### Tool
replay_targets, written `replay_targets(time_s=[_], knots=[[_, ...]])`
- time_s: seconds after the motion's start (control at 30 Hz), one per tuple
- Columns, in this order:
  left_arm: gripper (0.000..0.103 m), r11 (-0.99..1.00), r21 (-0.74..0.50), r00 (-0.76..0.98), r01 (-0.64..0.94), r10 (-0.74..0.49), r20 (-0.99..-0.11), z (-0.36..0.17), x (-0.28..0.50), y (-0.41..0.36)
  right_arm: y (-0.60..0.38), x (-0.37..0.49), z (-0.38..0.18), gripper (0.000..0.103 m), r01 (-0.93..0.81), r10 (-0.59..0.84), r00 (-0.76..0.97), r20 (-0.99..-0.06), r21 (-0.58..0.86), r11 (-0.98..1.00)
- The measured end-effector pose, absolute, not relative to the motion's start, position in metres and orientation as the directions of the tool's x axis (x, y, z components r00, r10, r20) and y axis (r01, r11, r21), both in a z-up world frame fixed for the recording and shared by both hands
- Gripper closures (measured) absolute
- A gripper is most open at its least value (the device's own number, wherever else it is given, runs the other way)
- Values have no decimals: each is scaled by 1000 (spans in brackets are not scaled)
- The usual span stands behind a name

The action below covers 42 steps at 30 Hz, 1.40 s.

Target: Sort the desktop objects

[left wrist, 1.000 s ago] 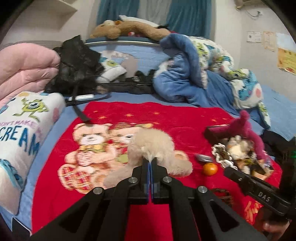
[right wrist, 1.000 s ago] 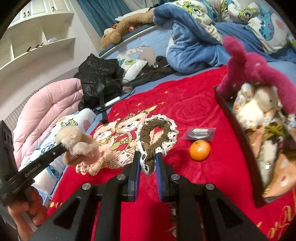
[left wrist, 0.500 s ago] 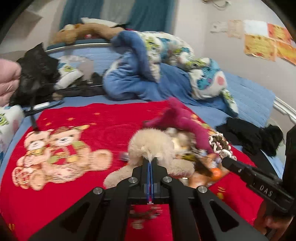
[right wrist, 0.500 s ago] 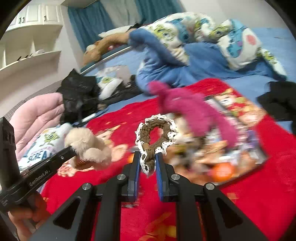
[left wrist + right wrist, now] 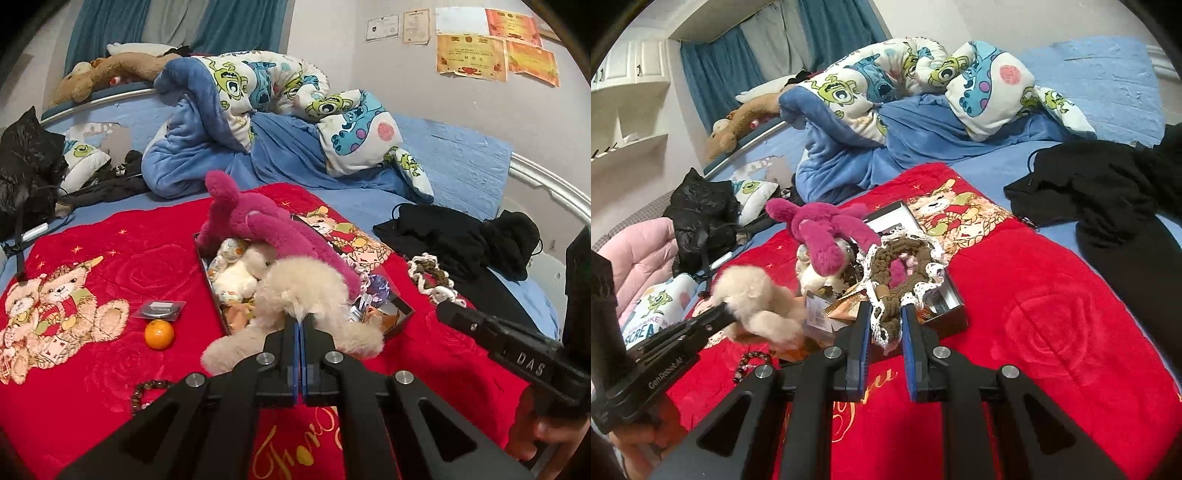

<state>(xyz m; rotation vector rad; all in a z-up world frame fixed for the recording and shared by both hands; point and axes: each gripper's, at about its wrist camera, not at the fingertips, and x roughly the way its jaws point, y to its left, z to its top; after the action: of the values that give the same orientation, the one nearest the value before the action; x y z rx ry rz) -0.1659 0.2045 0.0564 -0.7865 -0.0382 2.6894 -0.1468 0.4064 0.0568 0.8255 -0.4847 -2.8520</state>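
Item 1, cream plush toy (image 5: 295, 295): shaggy, soft, long-piled; pinched by a tuft in the fully closed jaws of the left gripper (image 5: 299, 325), hanging over the near end of the box.

Item 2, brown scrunchie (image 5: 897, 273): chunky knitted loop with a white lace edging; clamped between the narrow-set jaws of the right gripper (image 5: 886, 314), held above the box's near right corner.

Item 3, box (image 5: 400, 308): shallow, dark, rectangular, on the red blanket at mid-bed. Already holds a magenta plush toy (image 5: 258, 225) with long fuzzy limbs draped over the far end, a small white plush (image 5: 232, 277), and crinkled packets of foil or paper, too jumbled to name.

Items still loose on the blanket, left of the box: orange (image 5: 159, 334), round and smooth-skinned; flat clear packet (image 5: 159, 309) holding a dark disc, just beyond the orange; bead bracelet (image 5: 147, 391), dark brown, near edge.

Progress, as judged: well along. Several things are boxed, two are in hand and poised for dropping in, three remain to collect.

Surroundings: red blanket (image 5: 110, 258), plush fleece with printed teddy bears; blue bed sheet; rumpled cartoon-print quilt (image 5: 277, 103) far; black clothing (image 5: 1108, 195) at right.
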Motion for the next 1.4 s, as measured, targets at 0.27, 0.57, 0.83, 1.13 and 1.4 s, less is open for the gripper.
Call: replay_targets(time_s=[0.27, 0.57, 0.83, 1.13, 1.4], knots=[[103, -947, -127, -792, -295, 317, -522, 52, -176, 200, 391, -160, 51, 87, 78, -264, -828, -495, 366, -927], [103, -949, -86, -799, -302, 301, -520, 48, -208, 213, 372, -180, 44, 87, 97, -292, -808, -512, 372, -923], [103, -939, -69, -783, -338, 321, -533, 34, -237, 229, 373, -201, 24, 87, 78, -286, -778, -560, 366, -927], [103, -923, -38, -771, -384, 343, -537, 24, -250, 248, 375, -230, 7, 88, 43, -280, -753, -595, 381, -924], [103, -920, -62, -758, -386, 355, -547, 20, -251, 248, 373, -237, 0, 87, 37, -282, -746, -604, 384, -922]])
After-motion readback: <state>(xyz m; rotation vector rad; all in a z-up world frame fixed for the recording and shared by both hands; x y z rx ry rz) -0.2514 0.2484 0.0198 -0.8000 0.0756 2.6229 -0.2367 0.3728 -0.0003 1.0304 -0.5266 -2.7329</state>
